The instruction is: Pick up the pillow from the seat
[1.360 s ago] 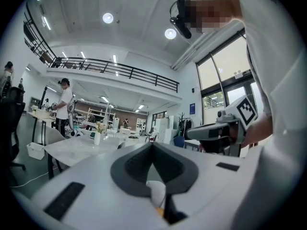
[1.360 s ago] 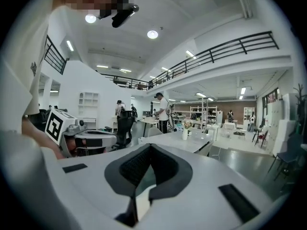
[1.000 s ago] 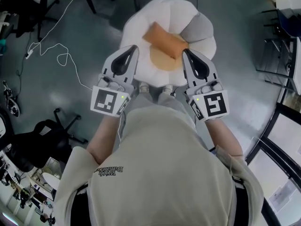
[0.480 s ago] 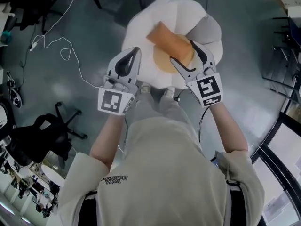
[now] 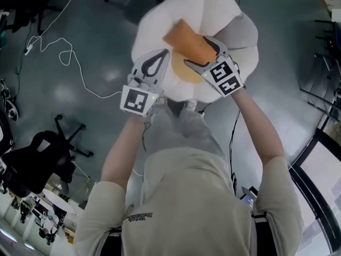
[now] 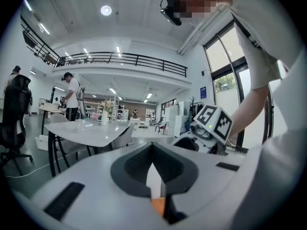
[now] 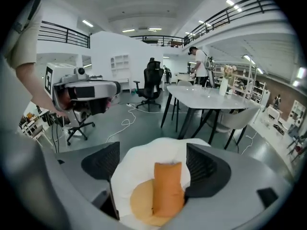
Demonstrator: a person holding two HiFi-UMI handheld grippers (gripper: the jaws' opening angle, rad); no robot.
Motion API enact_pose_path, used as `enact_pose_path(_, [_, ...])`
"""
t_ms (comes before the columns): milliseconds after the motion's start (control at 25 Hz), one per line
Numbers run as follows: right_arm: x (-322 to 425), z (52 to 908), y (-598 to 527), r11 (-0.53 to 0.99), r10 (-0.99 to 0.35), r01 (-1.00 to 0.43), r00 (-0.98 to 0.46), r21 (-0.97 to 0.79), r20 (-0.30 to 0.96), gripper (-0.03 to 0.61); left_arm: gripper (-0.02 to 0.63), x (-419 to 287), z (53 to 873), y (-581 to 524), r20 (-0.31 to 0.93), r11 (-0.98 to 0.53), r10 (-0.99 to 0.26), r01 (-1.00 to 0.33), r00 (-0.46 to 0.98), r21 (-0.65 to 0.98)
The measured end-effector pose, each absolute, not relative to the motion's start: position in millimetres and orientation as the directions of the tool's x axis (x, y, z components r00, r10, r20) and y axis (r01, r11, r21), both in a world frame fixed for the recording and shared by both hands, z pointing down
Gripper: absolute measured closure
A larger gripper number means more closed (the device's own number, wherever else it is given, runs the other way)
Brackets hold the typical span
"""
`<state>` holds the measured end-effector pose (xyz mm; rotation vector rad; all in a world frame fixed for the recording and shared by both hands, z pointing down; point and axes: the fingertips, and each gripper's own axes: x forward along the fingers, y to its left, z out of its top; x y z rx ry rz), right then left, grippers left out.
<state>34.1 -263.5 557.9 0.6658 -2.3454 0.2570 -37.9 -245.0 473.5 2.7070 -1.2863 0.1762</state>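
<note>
An orange pillow (image 5: 184, 39) (image 7: 168, 188) lies on the orange centre of a white, flower-shaped seat (image 5: 154, 15) (image 7: 144, 162). My right gripper (image 5: 196, 50) (image 7: 152, 152) hovers over the pillow. Its jaws are opening, and the pillow shows in the gap between them with no pad pressing on it. My left gripper (image 5: 164, 53) (image 6: 153, 145) is shut and empty above the seat's front left part. Through a slit behind its jaws I see only a sliver of orange. Each gripper view shows the other gripper off to the side.
A white cable (image 5: 64, 57) snakes over the grey floor to the left. A black office chair (image 5: 37, 159) stands at the lower left. Beyond the seat are a white table (image 7: 216, 99) and another black chair (image 7: 151, 83). People stand far back.
My right gripper has moved forward and left from the seat's front edge to above the pillow, and its jaws have gone from shut to wide. My left gripper has shifted slightly forward, still shut.
</note>
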Motion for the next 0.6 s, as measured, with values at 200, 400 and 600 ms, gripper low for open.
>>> enact_pose_path(200, [35, 647, -294, 0.85, -0.361, -0.526, -0.594, -0.008, 0.719, 0.133, 0.604, -36, 553, -266, 0.203, -0.652, -0.738, -0.758, 0.643, 0.029])
enact_pose_path(400, [37, 741, -310, 0.867, -0.316, -0.499, -0.548, 0.001, 0.774, 0.087, 0.604, -40, 629, -287, 0.247, -0.642, -0.738, -0.766, 0.628, 0.032])
enact_pose_path(600, [49, 827, -329, 0.841, -0.292, -0.54, -0.5, -0.029, 0.815, 0.071, 0.604, -42, 703, -306, 0.282, -0.618, -0.746, -0.785, 0.603, 0.044])
